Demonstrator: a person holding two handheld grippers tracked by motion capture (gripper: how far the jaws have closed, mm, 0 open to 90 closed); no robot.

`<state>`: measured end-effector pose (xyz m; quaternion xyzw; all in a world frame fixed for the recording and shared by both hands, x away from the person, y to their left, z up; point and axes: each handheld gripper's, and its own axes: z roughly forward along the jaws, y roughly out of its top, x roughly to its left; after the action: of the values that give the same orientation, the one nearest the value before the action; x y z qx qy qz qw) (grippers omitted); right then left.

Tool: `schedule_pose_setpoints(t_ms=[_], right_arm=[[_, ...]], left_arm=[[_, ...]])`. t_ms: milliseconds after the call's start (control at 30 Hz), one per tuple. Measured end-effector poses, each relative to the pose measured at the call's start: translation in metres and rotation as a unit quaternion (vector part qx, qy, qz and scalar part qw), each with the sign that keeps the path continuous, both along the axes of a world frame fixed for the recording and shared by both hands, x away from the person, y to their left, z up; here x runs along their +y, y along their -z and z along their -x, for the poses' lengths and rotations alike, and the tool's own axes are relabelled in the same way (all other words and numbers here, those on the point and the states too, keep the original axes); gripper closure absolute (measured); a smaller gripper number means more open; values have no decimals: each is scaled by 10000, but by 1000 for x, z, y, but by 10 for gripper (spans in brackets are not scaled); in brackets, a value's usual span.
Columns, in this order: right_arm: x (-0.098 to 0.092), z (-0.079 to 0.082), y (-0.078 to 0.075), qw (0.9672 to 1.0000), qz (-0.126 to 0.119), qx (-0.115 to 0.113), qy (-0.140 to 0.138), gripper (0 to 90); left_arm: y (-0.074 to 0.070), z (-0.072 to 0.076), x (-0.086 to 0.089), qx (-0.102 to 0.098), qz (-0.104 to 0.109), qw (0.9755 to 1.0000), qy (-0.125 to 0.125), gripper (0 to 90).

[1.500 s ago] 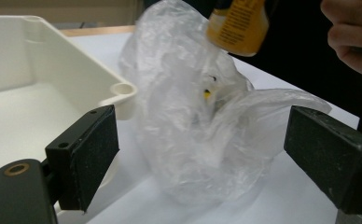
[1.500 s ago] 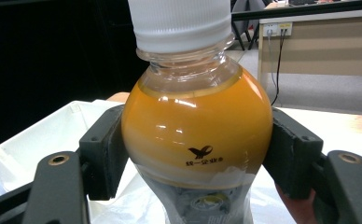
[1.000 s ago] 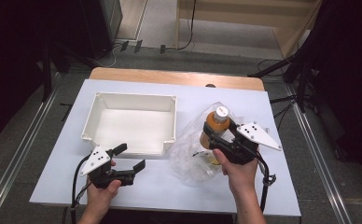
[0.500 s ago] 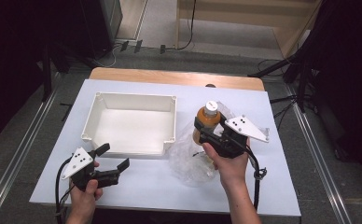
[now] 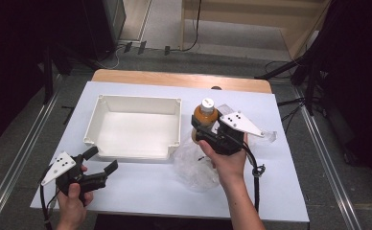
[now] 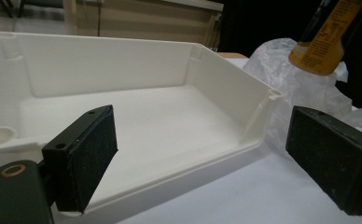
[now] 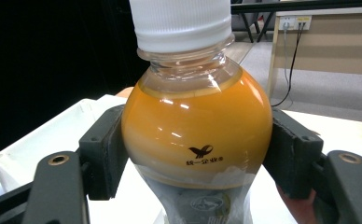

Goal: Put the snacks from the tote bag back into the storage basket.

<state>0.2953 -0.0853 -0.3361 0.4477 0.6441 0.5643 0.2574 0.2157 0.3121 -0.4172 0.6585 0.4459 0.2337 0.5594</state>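
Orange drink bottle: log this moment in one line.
right tongs: shut on orange drink bottle, lifted | left tongs: open | white plastic tray: empty

The bottle (image 7: 197, 135) of orange drink carries, on its clear upper bulge in the right gripper view, a small dark emblem shaped like a bird in flight, with a short line of tiny characters beneath it that are too small to read with certainty. Lower on the same bottle a label shows a round pale logo, partly cut off by the frame edge and not legible. In the left gripper view the yellow label of the bottle (image 6: 327, 35) bears dark print that is blurred beyond reading.
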Motion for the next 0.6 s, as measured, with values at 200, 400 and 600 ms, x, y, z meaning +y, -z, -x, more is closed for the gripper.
schedule_pose_setpoints(t_ms=[200, 400, 600], right_arm=[[10, -4, -1, 10000, -13, 22, -32, 314], [22, -9, 1, 9999, -36, 40, -85, 314], [34, -17, 2, 9999, -20, 100, -123, 314]], left_arm=[[-3, -1, 18, -21, 194, 9997, -177, 92], [-4, -2, 28, -9, 198, 9994, -279, 92], [-2, -4, 30, 59, 61, 9993, -352, 92]])
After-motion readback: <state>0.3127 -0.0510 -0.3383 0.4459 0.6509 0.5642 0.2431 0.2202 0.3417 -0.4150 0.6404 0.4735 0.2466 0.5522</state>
